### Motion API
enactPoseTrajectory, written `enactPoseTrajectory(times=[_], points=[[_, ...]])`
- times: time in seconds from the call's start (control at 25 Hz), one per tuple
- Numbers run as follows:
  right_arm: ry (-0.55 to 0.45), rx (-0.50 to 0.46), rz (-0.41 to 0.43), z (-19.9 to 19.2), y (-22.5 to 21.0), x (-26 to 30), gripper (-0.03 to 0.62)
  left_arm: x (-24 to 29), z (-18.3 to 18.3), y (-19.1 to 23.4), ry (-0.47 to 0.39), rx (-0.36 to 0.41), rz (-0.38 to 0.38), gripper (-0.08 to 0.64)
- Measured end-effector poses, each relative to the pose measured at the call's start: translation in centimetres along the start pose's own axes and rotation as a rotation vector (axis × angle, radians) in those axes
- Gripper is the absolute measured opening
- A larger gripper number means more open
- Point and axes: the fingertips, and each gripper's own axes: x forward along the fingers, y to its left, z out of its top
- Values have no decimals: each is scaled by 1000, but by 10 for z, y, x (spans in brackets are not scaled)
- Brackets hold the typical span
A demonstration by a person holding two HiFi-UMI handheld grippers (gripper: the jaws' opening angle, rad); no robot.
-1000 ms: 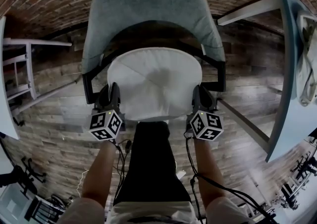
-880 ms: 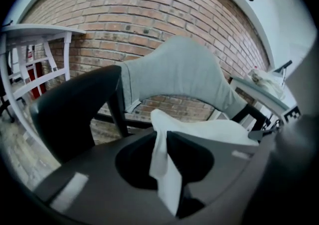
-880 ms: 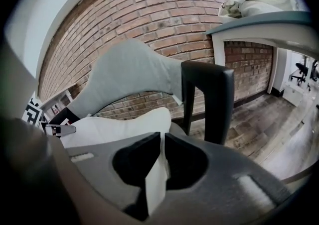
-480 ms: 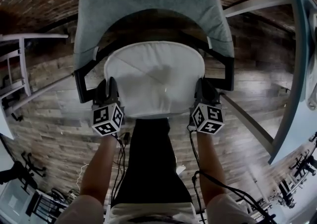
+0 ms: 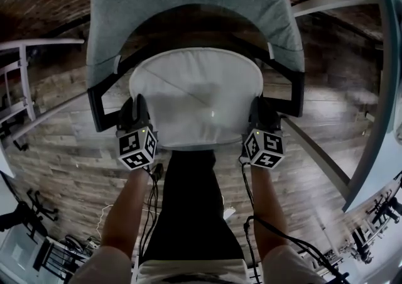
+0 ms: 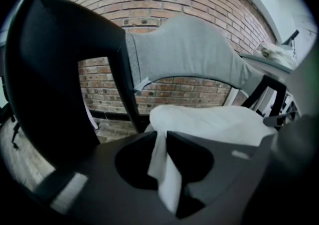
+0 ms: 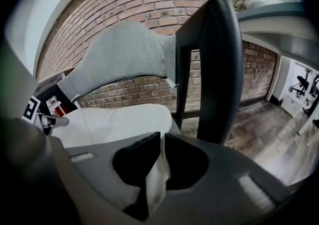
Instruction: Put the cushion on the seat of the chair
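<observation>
Two pinches hold the white cushion (image 5: 196, 97): left gripper (image 5: 136, 105) and right gripper (image 5: 262, 105) each clamp a side fold, low inside the grey chair (image 5: 188, 0), seat contact unconfirmed. Early release risks a skewed landing.

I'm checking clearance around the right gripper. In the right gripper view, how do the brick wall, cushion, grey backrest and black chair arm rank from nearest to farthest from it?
1. The cushion: pinched between the fingers of the right gripper.
2. The black chair arm: just ahead, to the right.
3. The grey backrest: ahead, up to the left.
4. The brick wall: behind the chair.
</observation>
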Motion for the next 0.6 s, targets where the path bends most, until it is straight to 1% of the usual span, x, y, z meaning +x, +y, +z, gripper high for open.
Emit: enactPoseTrajectory(times=[0.28, 0.6], points=[[0, 4, -18, -10, -3, 10, 28, 11, -13, 4, 17, 21, 36, 49], [-8, -20, -42, -16, -6, 15, 34, 18, -22, 5, 30, 11, 45, 49]])
